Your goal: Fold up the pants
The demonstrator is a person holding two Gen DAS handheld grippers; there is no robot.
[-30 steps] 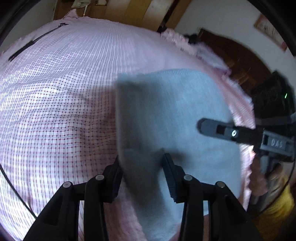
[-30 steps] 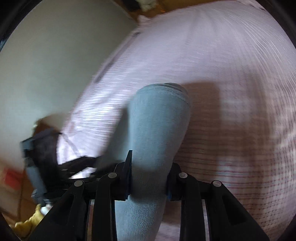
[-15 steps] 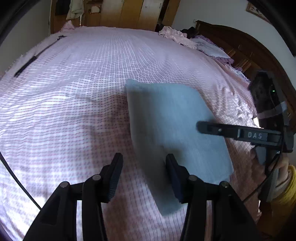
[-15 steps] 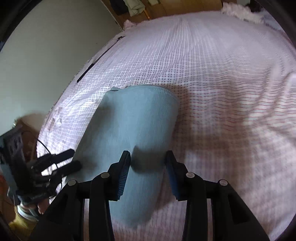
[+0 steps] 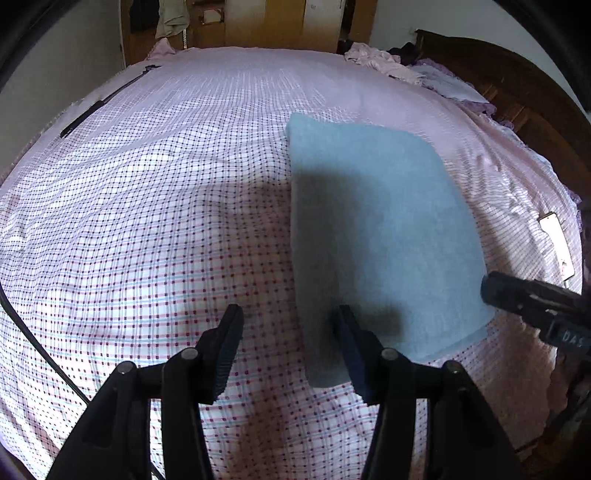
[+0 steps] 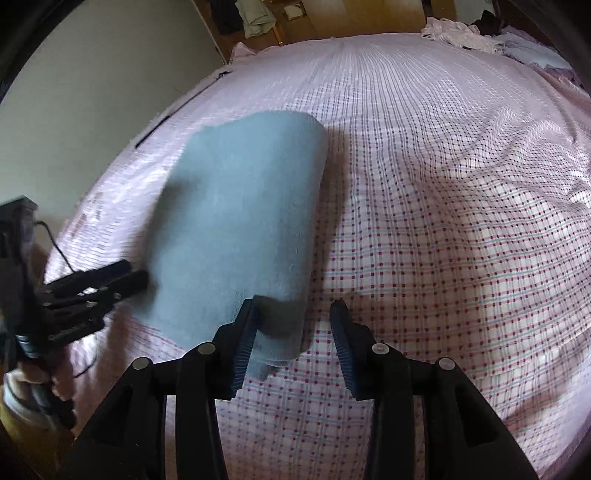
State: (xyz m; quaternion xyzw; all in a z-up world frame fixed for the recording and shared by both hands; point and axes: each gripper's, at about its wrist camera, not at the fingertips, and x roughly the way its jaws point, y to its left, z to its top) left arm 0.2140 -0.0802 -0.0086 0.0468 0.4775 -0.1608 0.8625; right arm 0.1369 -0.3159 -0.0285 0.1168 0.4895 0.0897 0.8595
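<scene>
The light blue pants point(image 5: 373, 229) lie folded into a flat rectangle on the pink checked bed; they also show in the right wrist view point(image 6: 243, 229). My left gripper point(image 5: 290, 325) is open and empty, hovering above the near left edge of the fold. My right gripper point(image 6: 293, 321) is open and empty, above the near right corner of the fold. Each gripper shows in the other's view: the right one's fingers point(image 5: 532, 302) at the right edge, the left one's fingers point(image 6: 92, 284) at the left.
The pink checked bedsheet point(image 5: 147, 221) covers the whole bed. A dark wooden headboard point(image 5: 517, 96) with crumpled clothes point(image 5: 376, 61) stands at the far right. A black strap point(image 5: 99, 107) lies along the bed's far left edge. Wooden wardrobes point(image 5: 273, 22) stand behind.
Both grippers let go of the pants and opened, then pulled back and up. The folded pants now lie flat on the bed.
</scene>
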